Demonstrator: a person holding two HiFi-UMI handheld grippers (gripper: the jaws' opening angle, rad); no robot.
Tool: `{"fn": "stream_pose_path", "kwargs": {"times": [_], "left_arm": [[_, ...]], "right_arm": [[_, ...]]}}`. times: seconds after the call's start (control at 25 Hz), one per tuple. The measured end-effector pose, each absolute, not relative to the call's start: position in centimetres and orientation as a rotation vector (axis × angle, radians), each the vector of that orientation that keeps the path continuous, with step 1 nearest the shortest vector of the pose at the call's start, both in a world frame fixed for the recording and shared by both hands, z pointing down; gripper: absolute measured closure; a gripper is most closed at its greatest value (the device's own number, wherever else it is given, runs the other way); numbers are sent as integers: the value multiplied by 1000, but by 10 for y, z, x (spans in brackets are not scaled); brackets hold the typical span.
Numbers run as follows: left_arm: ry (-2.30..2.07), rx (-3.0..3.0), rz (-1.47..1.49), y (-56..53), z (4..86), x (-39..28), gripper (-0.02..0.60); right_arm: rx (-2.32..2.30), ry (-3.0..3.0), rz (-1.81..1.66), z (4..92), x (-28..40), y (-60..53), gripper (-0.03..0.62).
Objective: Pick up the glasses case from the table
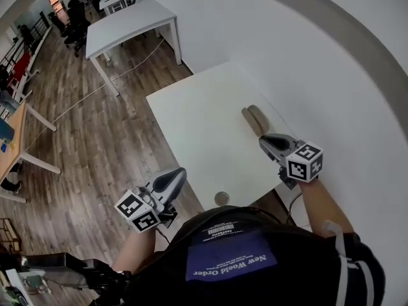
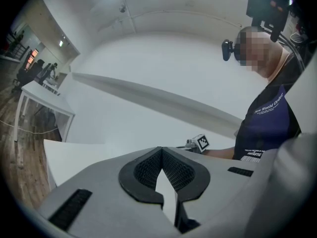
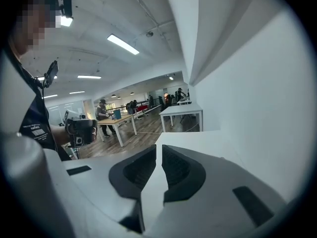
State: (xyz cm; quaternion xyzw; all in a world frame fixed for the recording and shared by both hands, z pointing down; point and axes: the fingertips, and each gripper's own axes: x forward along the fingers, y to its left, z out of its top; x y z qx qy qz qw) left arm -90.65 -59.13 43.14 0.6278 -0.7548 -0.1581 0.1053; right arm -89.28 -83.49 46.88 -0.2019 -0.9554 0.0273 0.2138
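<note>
The glasses case (image 1: 254,120), tan and oblong, lies on the white table (image 1: 197,126) near its right edge, by the wall. My right gripper (image 1: 263,139) hovers just this side of the case, pointing at it, shut and empty. In the right gripper view the right gripper (image 3: 159,148) has its pads together over the table top (image 3: 198,140), and the case is hidden. My left gripper (image 1: 182,171) hangs off the table's near left edge, shut with nothing in it. In the left gripper view the left gripper (image 2: 161,148) points across the table (image 2: 74,157) toward the right gripper's marker cube (image 2: 201,143).
A small round disc (image 1: 221,198) lies at the table's near edge. A white wall (image 1: 319,75) runs along the table's right side. Another white table (image 1: 127,24) stands further back, wooden desks (image 1: 13,145) at the left, and a cable (image 1: 83,97) crosses the wood floor.
</note>
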Motion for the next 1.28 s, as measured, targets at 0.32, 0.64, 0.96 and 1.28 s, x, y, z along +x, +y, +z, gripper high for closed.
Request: {"fn": "stream_pose_path", "kwargs": {"times": [0.32,0.64,0.96,1.28], "left_arm": [[-2219,1812,-426,-610,446,-949,578],[-2243,1680,-403,-686,481,-1010,578],[-2180,1647,-437,-719,551,-1089,578],[-2086,1635,-479,-748,623,-1169,578]], "right_arm": [[-520,-2568,64,497,-931,-860,589],[-558,-2451,66,564,-1019,-935,505],[-446,-2329,15,639,-1094,-961,408],[-341,-2220,26,701,-1146,-983,391]]}}
